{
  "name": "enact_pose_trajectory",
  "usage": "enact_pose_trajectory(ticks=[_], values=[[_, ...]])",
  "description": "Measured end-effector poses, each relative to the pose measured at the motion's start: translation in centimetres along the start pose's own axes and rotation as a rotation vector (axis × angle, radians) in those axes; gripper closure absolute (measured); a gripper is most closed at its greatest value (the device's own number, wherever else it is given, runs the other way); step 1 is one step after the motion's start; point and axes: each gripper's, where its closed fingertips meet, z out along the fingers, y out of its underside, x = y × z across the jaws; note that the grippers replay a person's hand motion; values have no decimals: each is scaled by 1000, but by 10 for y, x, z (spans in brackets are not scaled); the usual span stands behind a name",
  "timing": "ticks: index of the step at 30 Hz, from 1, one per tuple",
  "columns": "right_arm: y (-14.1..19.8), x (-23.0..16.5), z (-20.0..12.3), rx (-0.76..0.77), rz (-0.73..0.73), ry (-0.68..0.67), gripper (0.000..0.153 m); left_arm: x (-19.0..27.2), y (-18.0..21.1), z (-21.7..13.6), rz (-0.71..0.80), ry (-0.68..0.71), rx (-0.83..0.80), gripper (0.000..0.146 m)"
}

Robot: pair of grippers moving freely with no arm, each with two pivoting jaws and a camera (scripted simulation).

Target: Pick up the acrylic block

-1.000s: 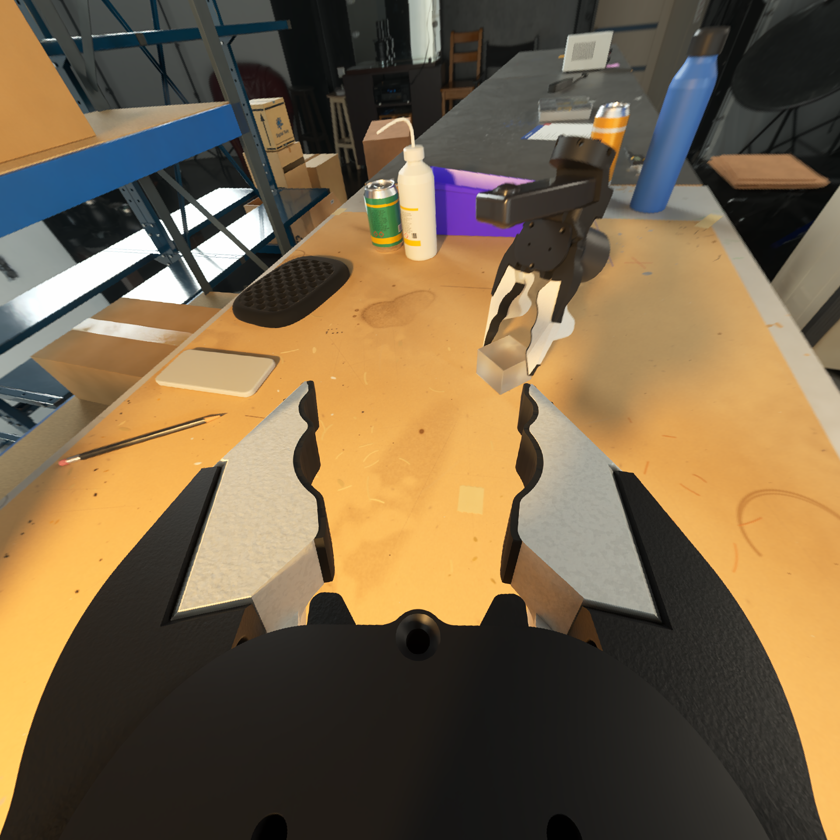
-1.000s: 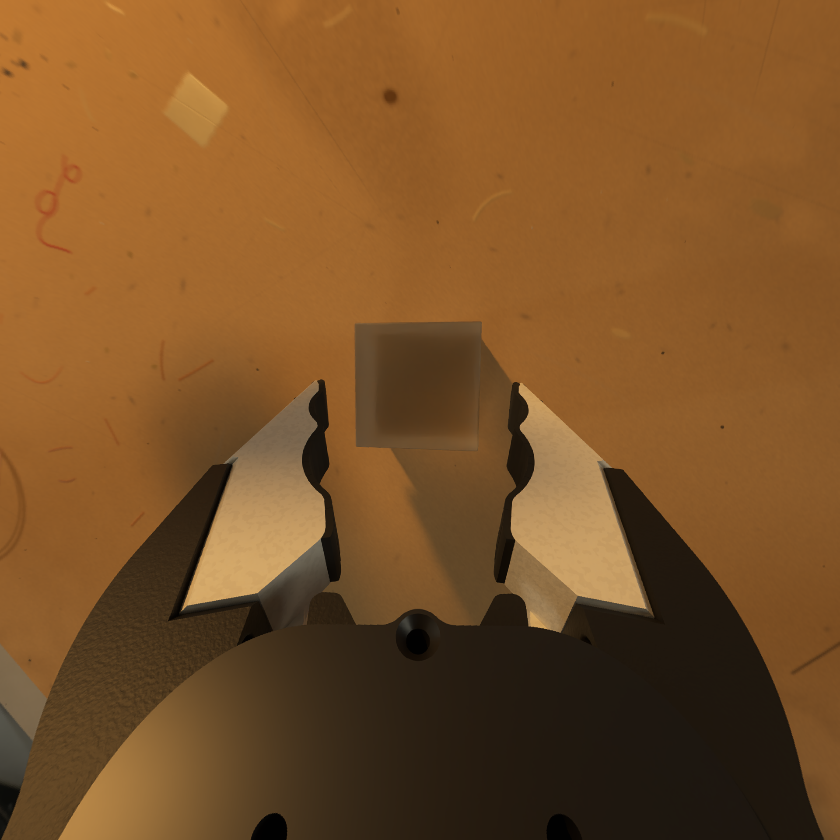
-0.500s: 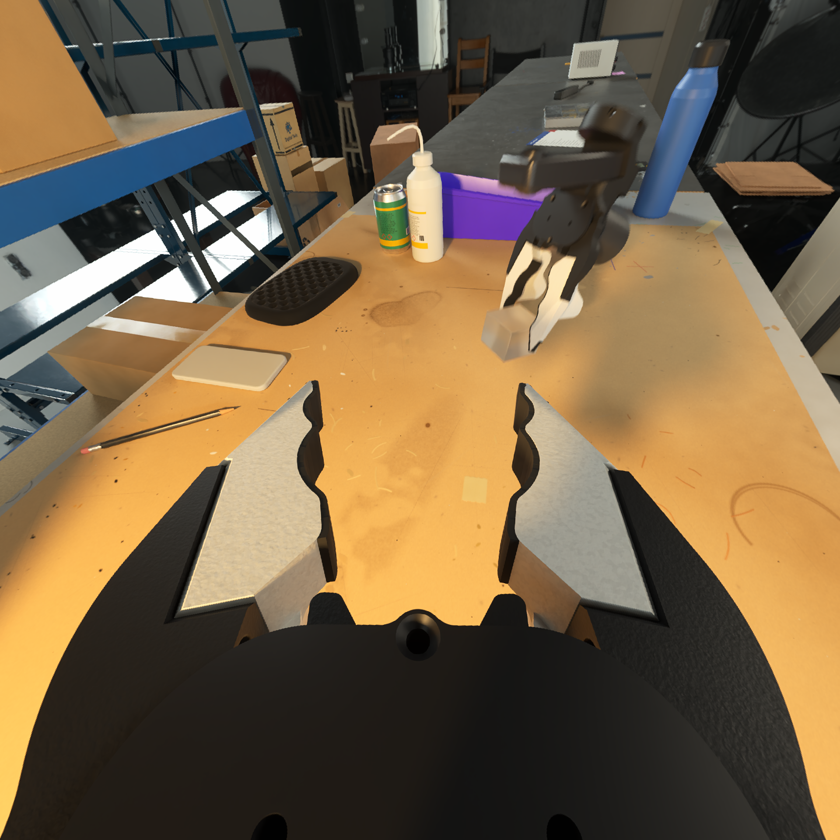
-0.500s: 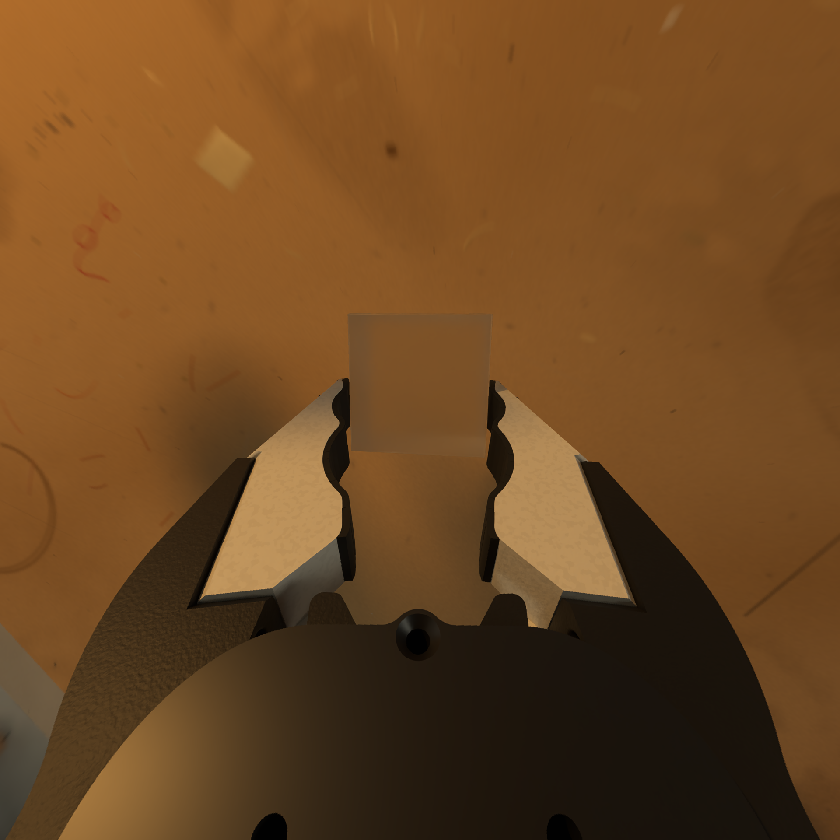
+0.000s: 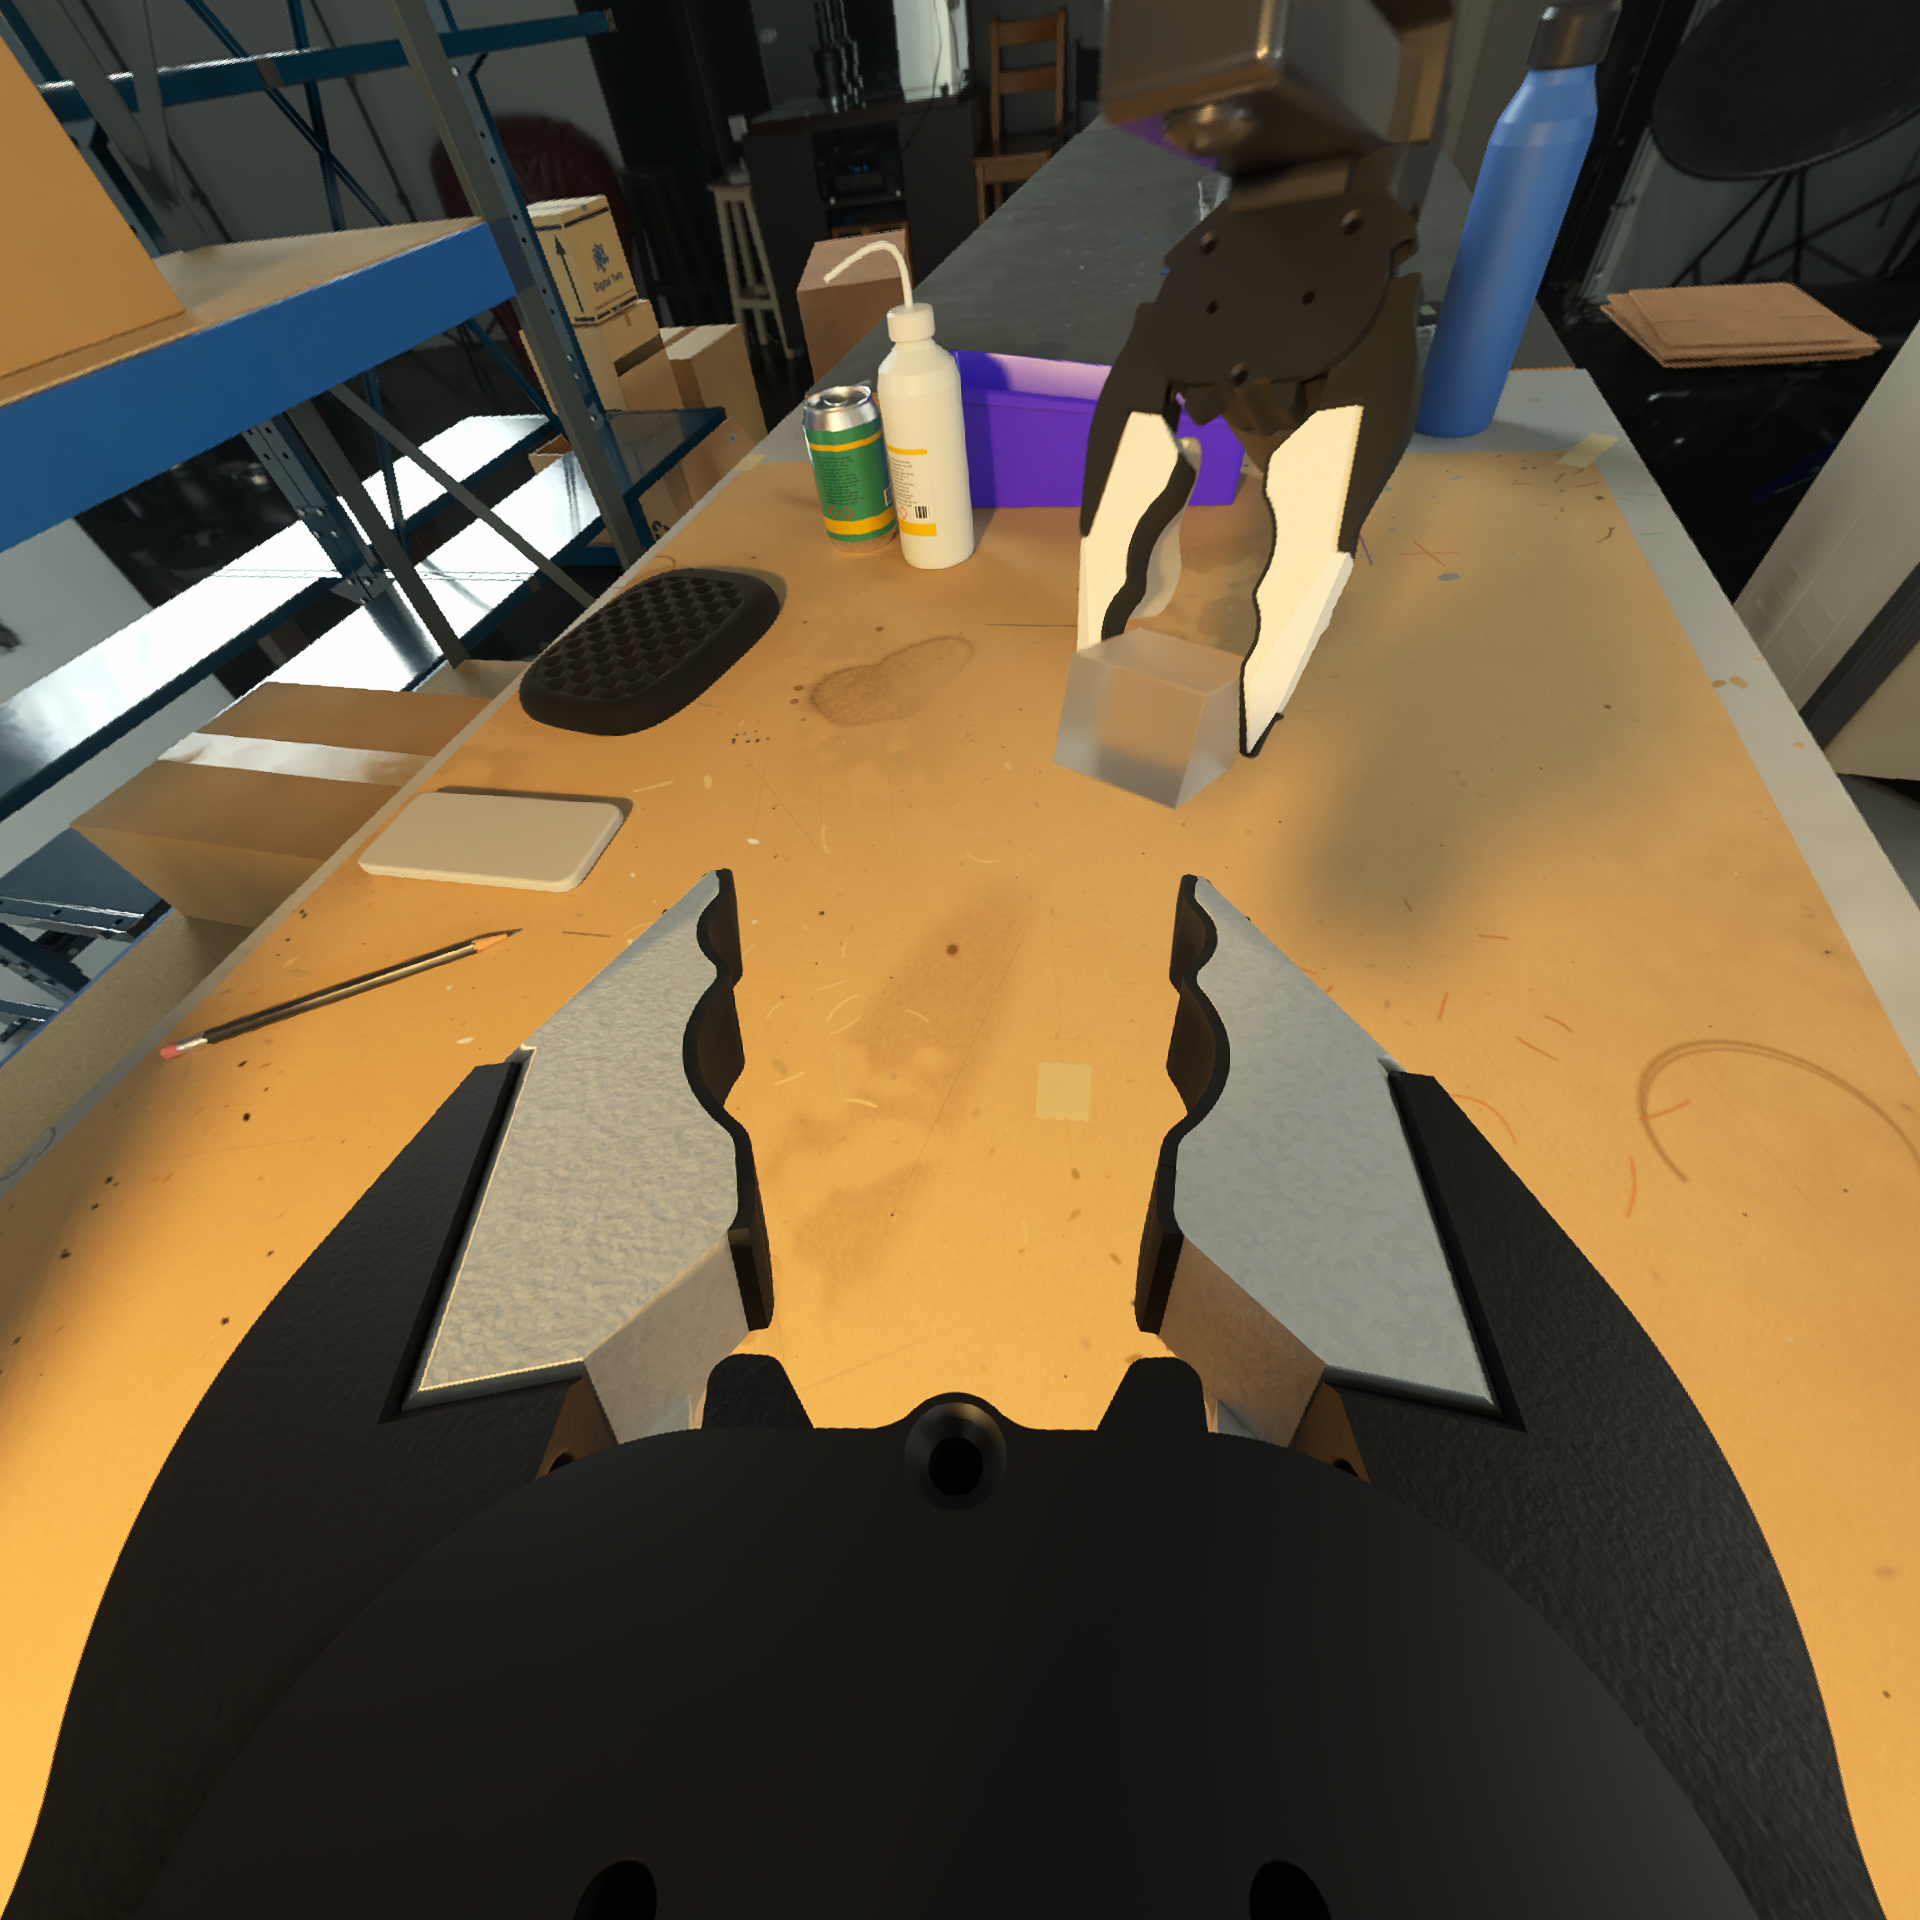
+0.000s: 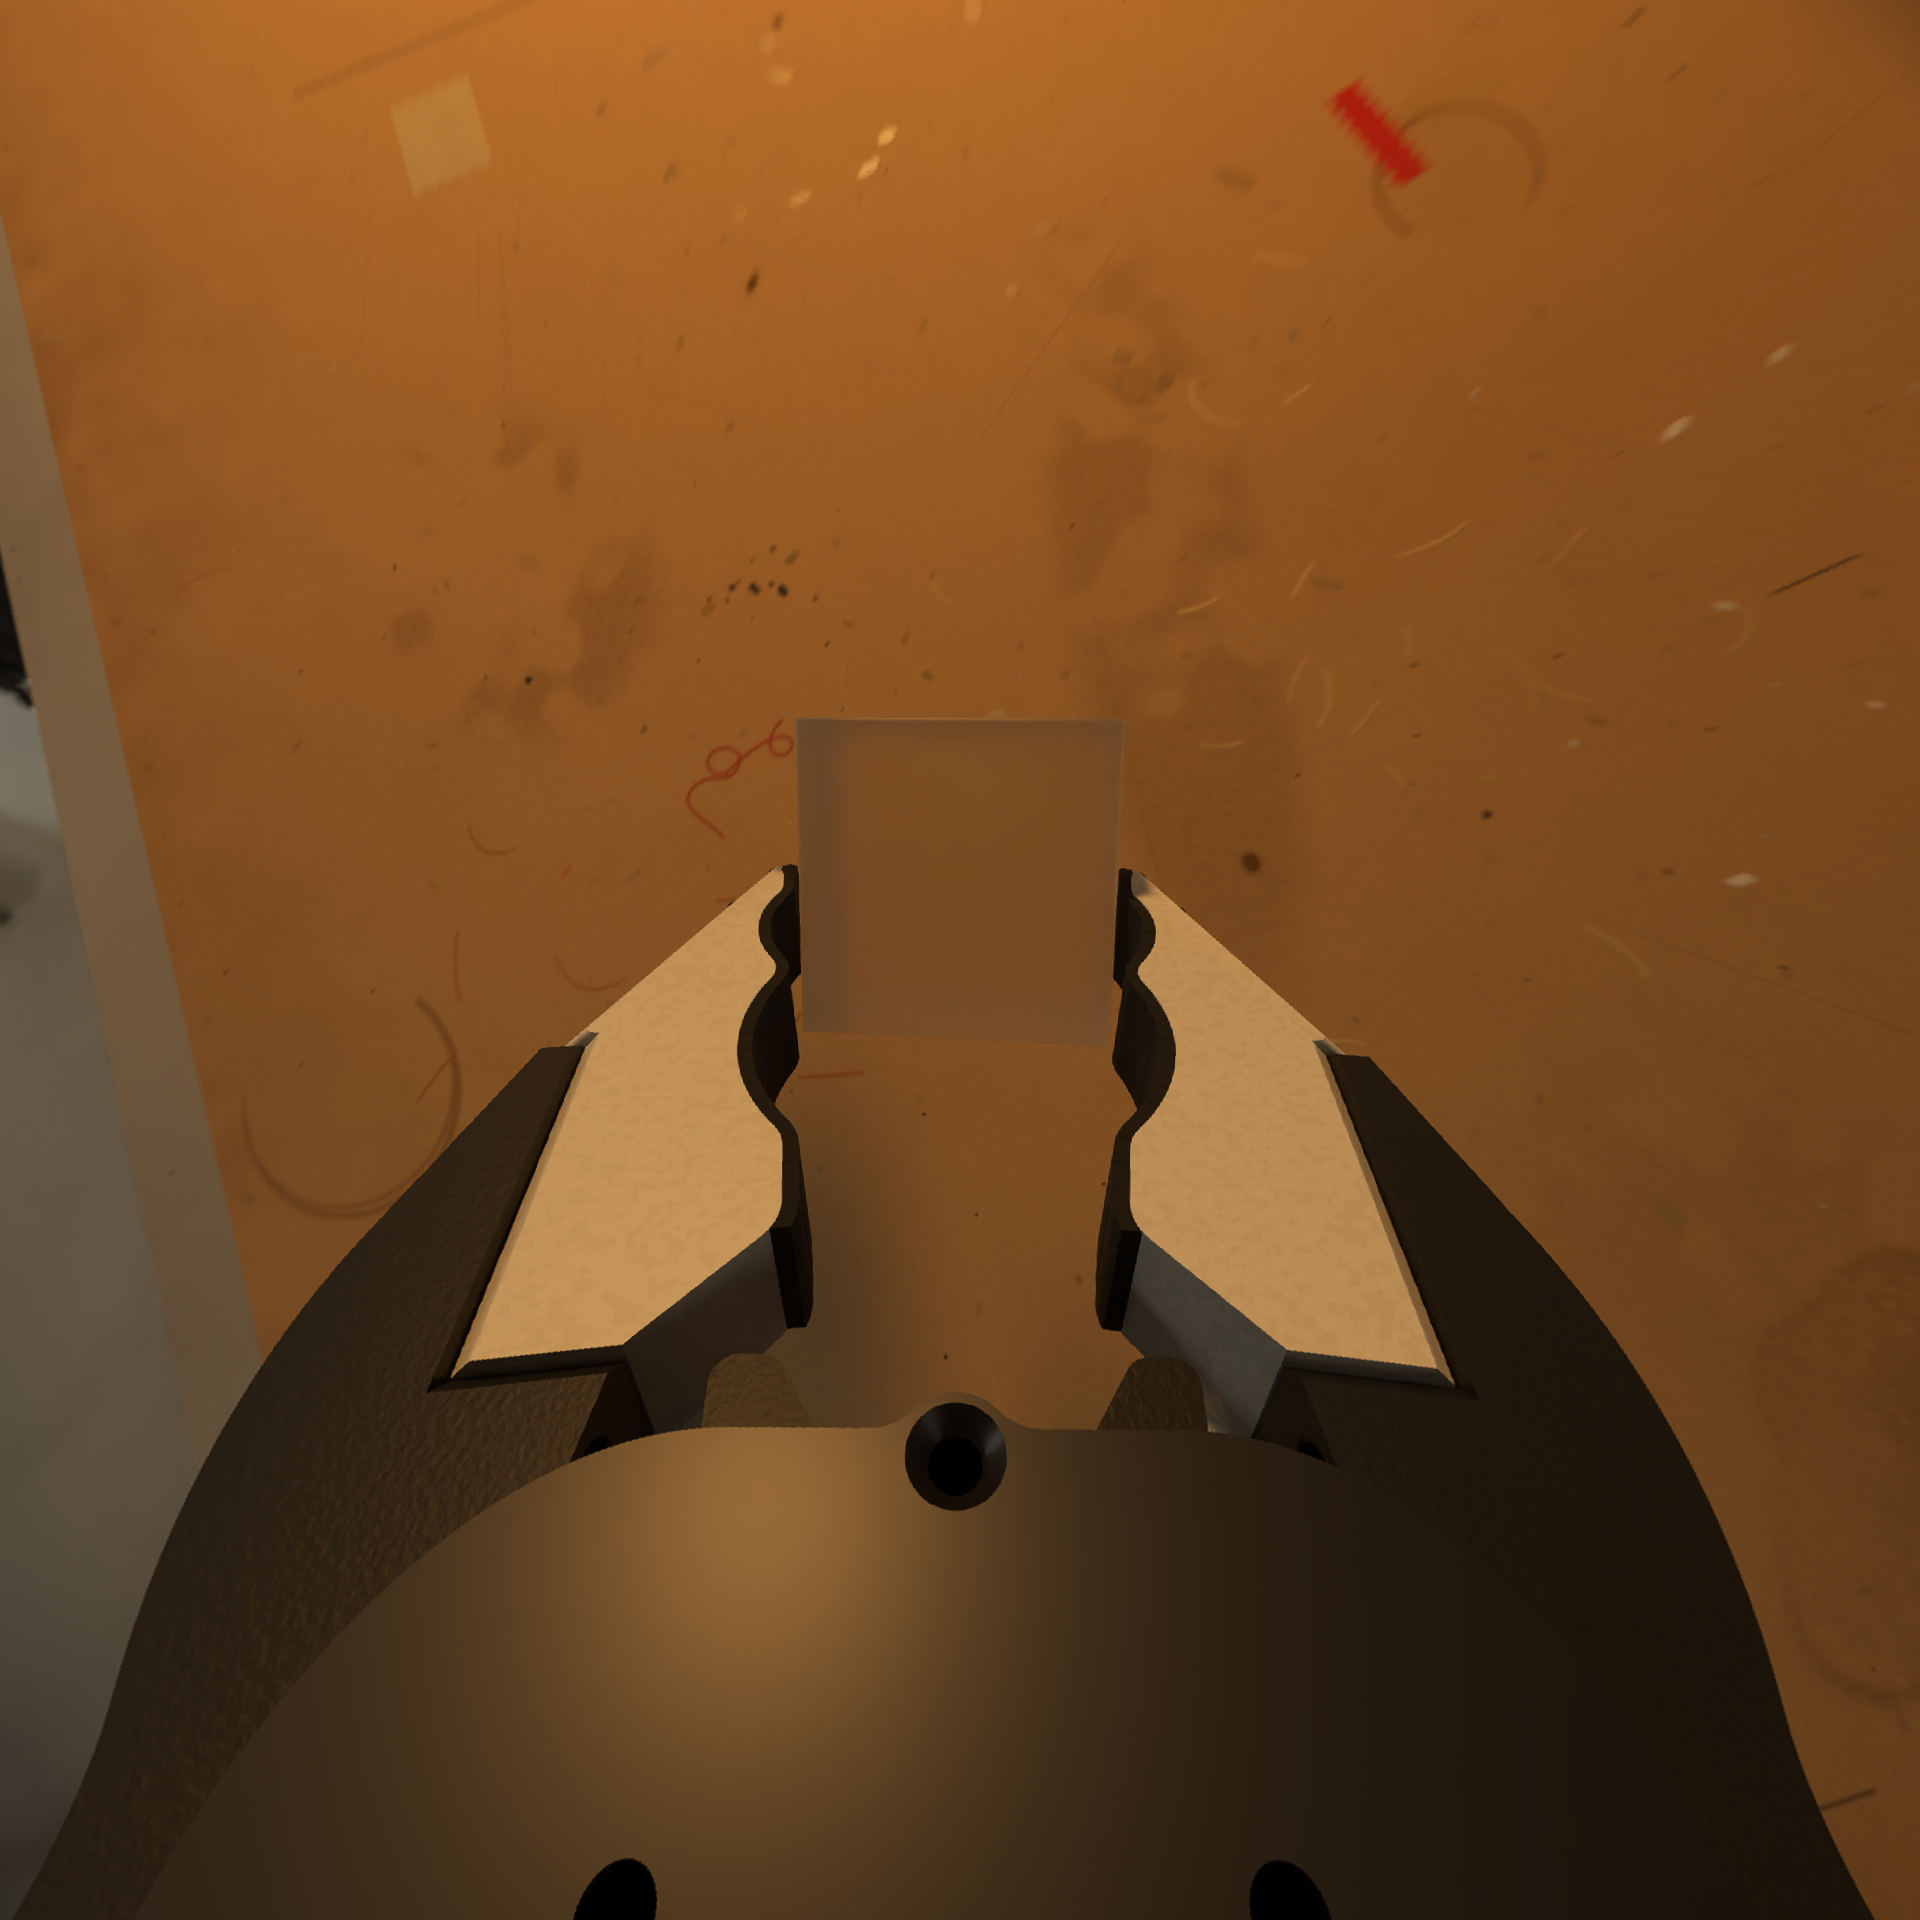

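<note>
The acrylic block (image 5: 1143, 717) is a clear, frosted cube. My right gripper (image 5: 1174, 694) points down and is shut on it, holding it clear of the orange table top (image 5: 935, 1039). In the right wrist view the block (image 6: 956, 810) sits between the fingertips of the right gripper (image 6: 956, 876), with the table far below. My left gripper (image 5: 956, 881) is open and empty, low over the table, in front of the block and apart from it.
At the far end stand a green can (image 5: 850, 468), a white squeeze bottle (image 5: 923, 457), a purple bin (image 5: 1029, 426) and a tall blue bottle (image 5: 1496, 239). On the left lie a black mesh pad (image 5: 649, 649), a white tile (image 5: 494, 836) and a pencil (image 5: 332, 992). A blue shelf rack (image 5: 260, 343) flanks the left edge.
My right gripper has shut on the block and lifted it off the table, rising and turning so both fingers face the left wrist view. The left gripper stays open.
</note>
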Motion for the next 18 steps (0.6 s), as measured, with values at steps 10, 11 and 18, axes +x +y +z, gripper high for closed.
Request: enact_pose_trajectory(ticks=[10,11,18], values=[[14,9,18,-142,10,-37,92,0,2,4,5,9,-12,63],[15,9,20,-149,5,-46,92,0,2,4,4,11,-13,64],[18,14,23,-169,-1,-32,92,2,4,7,11,12,-26,65]])
